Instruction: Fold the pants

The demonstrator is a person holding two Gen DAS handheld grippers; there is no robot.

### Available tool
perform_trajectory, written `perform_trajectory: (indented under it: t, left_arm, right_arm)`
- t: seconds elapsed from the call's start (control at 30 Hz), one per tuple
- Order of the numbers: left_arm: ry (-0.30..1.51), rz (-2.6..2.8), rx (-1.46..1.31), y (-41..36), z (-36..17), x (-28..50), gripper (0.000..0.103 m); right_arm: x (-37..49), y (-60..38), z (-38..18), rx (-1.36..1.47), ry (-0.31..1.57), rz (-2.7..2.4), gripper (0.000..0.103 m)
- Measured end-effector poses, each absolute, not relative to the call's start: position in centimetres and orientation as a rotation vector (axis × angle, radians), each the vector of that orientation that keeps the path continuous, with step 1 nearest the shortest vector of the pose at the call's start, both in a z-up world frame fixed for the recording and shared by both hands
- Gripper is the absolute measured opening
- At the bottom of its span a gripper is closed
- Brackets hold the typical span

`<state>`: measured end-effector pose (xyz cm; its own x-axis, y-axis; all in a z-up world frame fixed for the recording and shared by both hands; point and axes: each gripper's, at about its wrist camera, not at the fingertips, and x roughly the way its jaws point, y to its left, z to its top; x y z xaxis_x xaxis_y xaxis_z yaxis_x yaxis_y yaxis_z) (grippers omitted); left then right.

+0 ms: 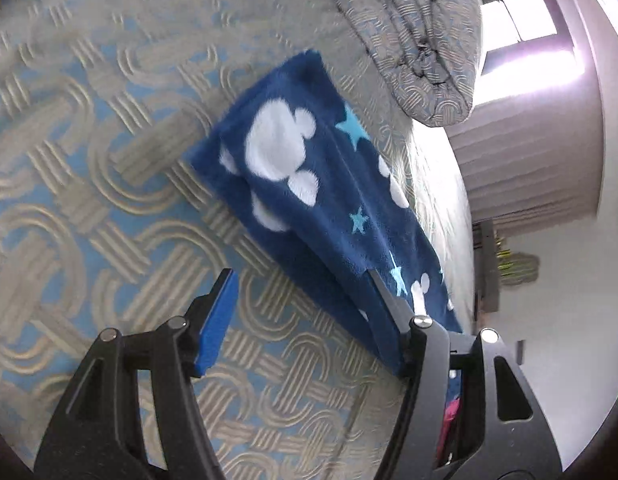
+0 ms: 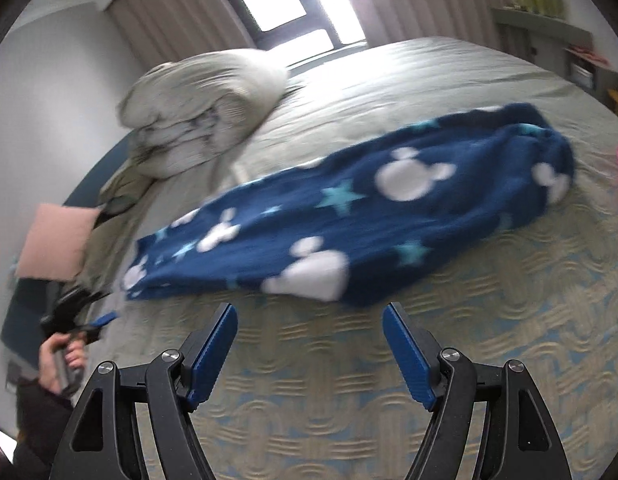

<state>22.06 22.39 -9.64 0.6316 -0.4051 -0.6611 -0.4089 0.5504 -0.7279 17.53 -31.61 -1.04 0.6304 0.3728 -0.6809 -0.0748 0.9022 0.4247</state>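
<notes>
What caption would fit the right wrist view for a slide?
Open right gripper above the patterned bedspread, facing blue fleece pants folded lengthwise, with a rolled duvet behind.

The right tool [image 2: 309, 320] stands open over the bed [image 2: 429, 380], with nothing between its blue pads. The folded blue pants [image 2: 349, 216] lie just ahead, and a rolled blanket [image 2: 197, 112] lies behind.

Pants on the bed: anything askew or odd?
The blue pants lie folded lengthwise on the bedspread, but the far end is bunched and rumpled rather than flat. Nothing looks spilled or damaged.
</notes>
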Motion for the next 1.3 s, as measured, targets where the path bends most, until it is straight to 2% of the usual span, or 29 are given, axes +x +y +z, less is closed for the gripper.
perform_trajectory:
  t: [0.1, 0.2, 0.63, 0.7, 0.73, 0.97, 1.2, 1.3]
  left_arm:
    - [0.953, 0.012, -1.09, 22.2, -11.7, 23.5, 0.064]
    - [0.917, -0.005, -1.151, 22.6, -12.9, 24.5, 0.064]
    - [0.892, -0.007, -1.183, 23.2, -13.0, 29.4, 0.064]
    - [0.887, 0.008, -1.152, 23.1, -12.6, 29.7, 0.048]
    - [0.889, 0.013, -1.137, 23.0, -12.5, 29.8, 0.022]
    - [0.871, -0.039, -1.03, 22.4, -10.1, 30.4, 0.021]
    - [0.886, -0.081, -1.001, 22.5, -9.6, 31.0, 0.02]
    - [0.89, -0.115, -1.007, 22.8, -9.5, 31.0, 0.019]
  right_arm:
    - [18.7, -28.1, -1.2, 0.349, 0.847, 0.336, 0.077]
    - [19.6, -23.2, -1.5, 0.203, 0.831, 0.391, 0.077]
    - [23.4, -11.0, -6.3, -0.039, 0.841, 0.503, 0.077]
    - [23.6, -9.3, -6.7, -0.115, 0.823, 0.513, 0.077]
    - [23.7, -8.5, -7.0, -0.155, 0.816, 0.514, 0.077]
    - [23.7, -4.5, -8.1, -0.411, 0.711, 0.442, 0.077]
    - [22.4, 2.1, -11.4, -0.85, 0.526, 0.377, 0.08]
    - [22.7, 4.1, -12.4, -0.903, 0.5, 0.35, 0.08]
